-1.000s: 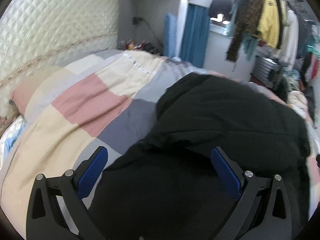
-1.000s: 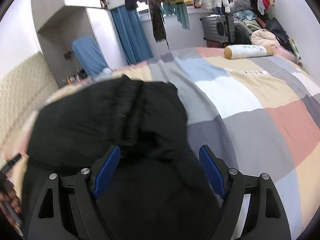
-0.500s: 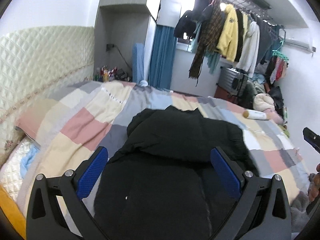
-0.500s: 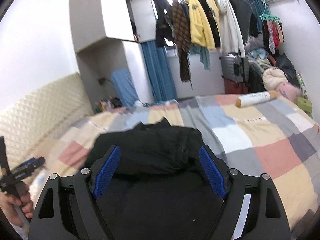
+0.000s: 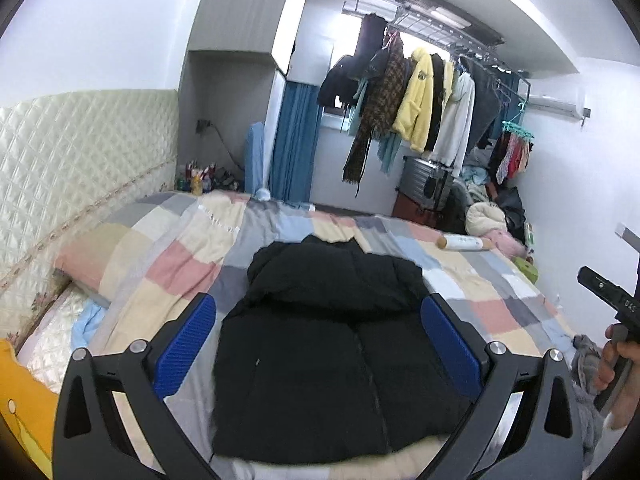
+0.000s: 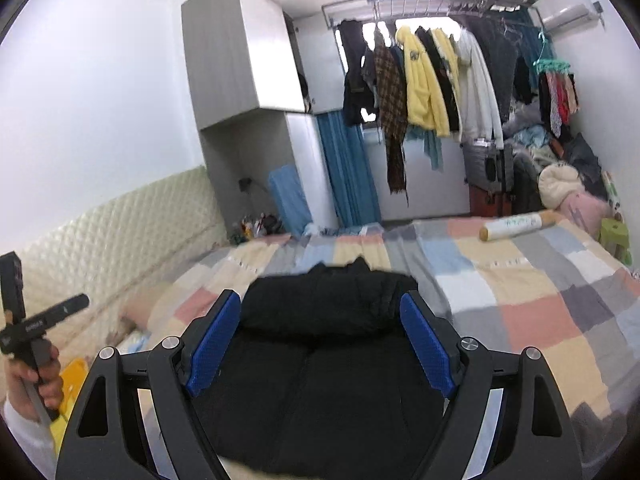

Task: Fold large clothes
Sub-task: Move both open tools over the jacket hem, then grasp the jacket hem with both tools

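Left-wrist view showed the left gripper [image 5: 318, 340] with its blue-padded jaws spread wide and nothing between the pads. It hung above the near end of the bulky black padded jacket [image 5: 320, 344], which lay ahead of it and below it on the patchwork quilt of pink, cream, grey and blue squares [image 5: 176, 264]. The jacket's long axis ran away from the tongs, from a hem at the near edge of the bed to a collar at the far end. The upper part looked doubled over onto the body, forming a thick, puffy band across the middle, and a centre seam or zip ran down the near half. At the right edge of this view a hand [image 5: 616, 360] gripped the other tool's handle.

Right-wrist view showed the right gripper [image 6: 320, 344] likewise wide apart and empty, also clear above the same jacket [image 6: 320, 360], which sat centred under it. Neither gripper touched the cloth. Both seemed about equally near, the left nearer the jacket's left edge and the right nearer its right edge, so a further fold would probably want each to come down on its own side. A cream cylindrical roll [image 6: 516, 226] lay well apart on the far right of the quilt.
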Demonstrator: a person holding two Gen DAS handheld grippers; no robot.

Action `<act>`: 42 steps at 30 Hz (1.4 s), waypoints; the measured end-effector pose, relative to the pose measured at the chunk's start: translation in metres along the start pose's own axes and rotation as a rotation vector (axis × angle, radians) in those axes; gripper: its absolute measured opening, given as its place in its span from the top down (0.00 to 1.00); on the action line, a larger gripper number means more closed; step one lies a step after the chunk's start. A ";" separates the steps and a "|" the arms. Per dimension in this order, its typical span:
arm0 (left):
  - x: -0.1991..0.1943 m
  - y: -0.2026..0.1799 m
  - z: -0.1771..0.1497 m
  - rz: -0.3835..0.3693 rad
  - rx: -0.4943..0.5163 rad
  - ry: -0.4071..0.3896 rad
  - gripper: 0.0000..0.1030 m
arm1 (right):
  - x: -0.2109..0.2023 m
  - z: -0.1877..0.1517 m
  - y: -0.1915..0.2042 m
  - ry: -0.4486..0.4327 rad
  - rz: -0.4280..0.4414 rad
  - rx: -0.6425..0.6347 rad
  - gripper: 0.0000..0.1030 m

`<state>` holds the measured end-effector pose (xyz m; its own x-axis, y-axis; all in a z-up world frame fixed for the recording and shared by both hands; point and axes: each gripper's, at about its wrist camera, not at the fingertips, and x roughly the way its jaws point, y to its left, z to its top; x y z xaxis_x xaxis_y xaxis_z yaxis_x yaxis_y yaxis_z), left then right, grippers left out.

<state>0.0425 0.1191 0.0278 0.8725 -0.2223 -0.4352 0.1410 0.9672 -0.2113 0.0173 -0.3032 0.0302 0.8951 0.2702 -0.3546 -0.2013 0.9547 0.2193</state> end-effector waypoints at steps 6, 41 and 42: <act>0.029 0.068 -0.038 -0.019 -0.098 0.227 0.01 | 0.000 -0.029 -0.047 0.166 0.121 0.141 0.21; 0.268 0.187 -0.200 -0.234 -0.536 1.030 0.22 | 0.193 -0.233 -0.232 0.948 0.181 0.518 0.43; 0.269 0.185 -0.200 -0.240 -0.536 1.033 0.20 | 0.196 -0.236 -0.232 0.955 0.198 0.528 0.43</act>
<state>0.2098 0.2139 -0.3031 0.0251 -0.6225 -0.7822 -0.1792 0.7670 -0.6161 0.1452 -0.4418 -0.3047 0.1451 0.6143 -0.7756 0.0910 0.7723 0.6287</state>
